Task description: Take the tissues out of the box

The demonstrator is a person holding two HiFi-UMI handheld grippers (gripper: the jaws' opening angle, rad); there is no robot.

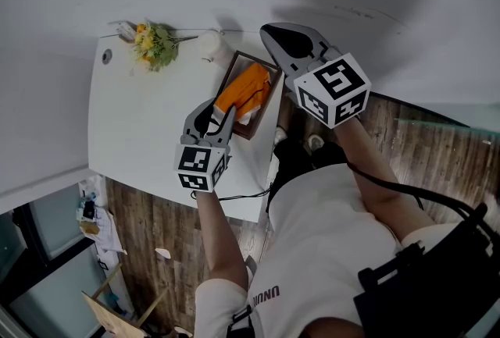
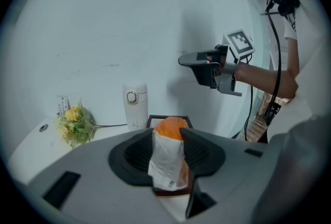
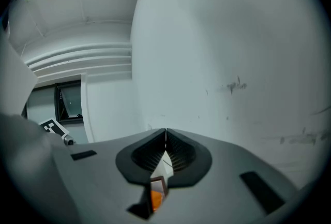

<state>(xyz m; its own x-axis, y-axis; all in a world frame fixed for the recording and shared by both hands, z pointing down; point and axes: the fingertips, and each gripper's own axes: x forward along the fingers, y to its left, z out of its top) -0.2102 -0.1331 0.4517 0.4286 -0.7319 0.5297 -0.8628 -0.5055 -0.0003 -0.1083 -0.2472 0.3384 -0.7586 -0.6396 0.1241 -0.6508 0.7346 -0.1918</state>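
Note:
A brown open box (image 1: 251, 58) sits near the right edge of the white table (image 1: 141, 126). An orange and white tissue pack (image 1: 246, 90) sticks up out of it. My left gripper (image 1: 217, 116) reaches in from the near side, and its jaws press on the near end of the pack (image 2: 168, 158) from both sides. In the left gripper view the box rim (image 2: 168, 116) shows just behind the pack. My right gripper (image 1: 269, 33) hangs in the air beyond the box's far right corner, shut with nothing in it. It is also seen in the left gripper view (image 2: 182, 60). In the right gripper view its tips (image 3: 165, 132) meet.
A bunch of yellow flowers (image 1: 154, 45) lies at the table's back. A white flask (image 1: 209, 44) stands upright next to the box's far left corner. A white wall runs right behind the table. A thin cable (image 1: 242, 194) hangs along the front edge, with wooden floor below.

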